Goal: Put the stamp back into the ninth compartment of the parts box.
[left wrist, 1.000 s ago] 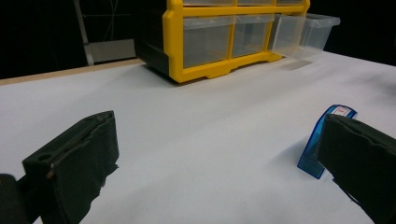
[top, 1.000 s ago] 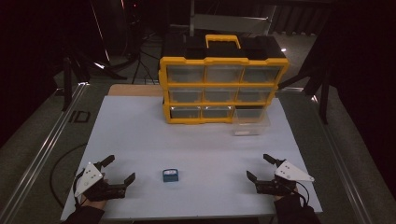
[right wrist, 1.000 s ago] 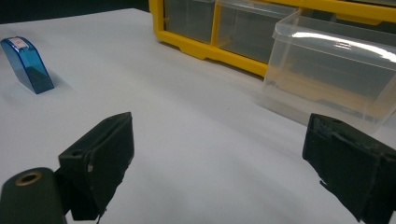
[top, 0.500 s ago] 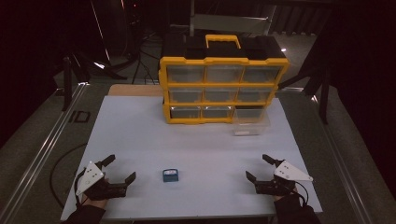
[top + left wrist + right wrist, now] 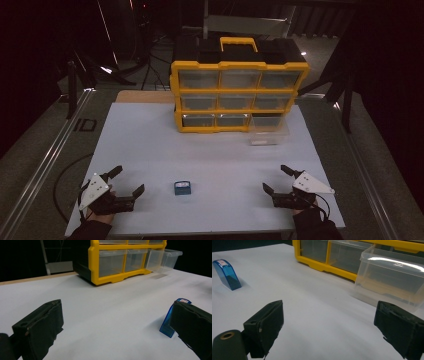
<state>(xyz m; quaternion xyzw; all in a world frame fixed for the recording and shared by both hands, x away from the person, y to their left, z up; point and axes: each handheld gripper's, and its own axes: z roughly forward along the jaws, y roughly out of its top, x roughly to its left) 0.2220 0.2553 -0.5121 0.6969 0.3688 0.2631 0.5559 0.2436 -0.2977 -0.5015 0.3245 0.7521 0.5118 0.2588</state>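
Two tongs: we see both resting low on the white counter (image 5: 210, 150), one at each near corner.
Left tongs (image 5: 126, 182): released, jaws wide apart, nothing between them; they sit where they sat a second ago, just left of the blue piece.
Blue piece (image 5: 182, 188): a small translucent blue block with a white label on top, standing on the counter between the two tongs, nearer the left; in the left gripper view it shows just past the right-hand jaw (image 5: 172, 320), not touched.
Right tongs (image 5: 278, 179): released too, empty, unmoved.
Yellow organiser (image 5: 239, 90): at the far edge, drawers shut save one.
Clear drawer (image 5: 269, 130): pulled out at the bottom right, seemingly empty.
Change: almost none, so we judge the work not yet begun; the blue piece likely goes to the drawer.
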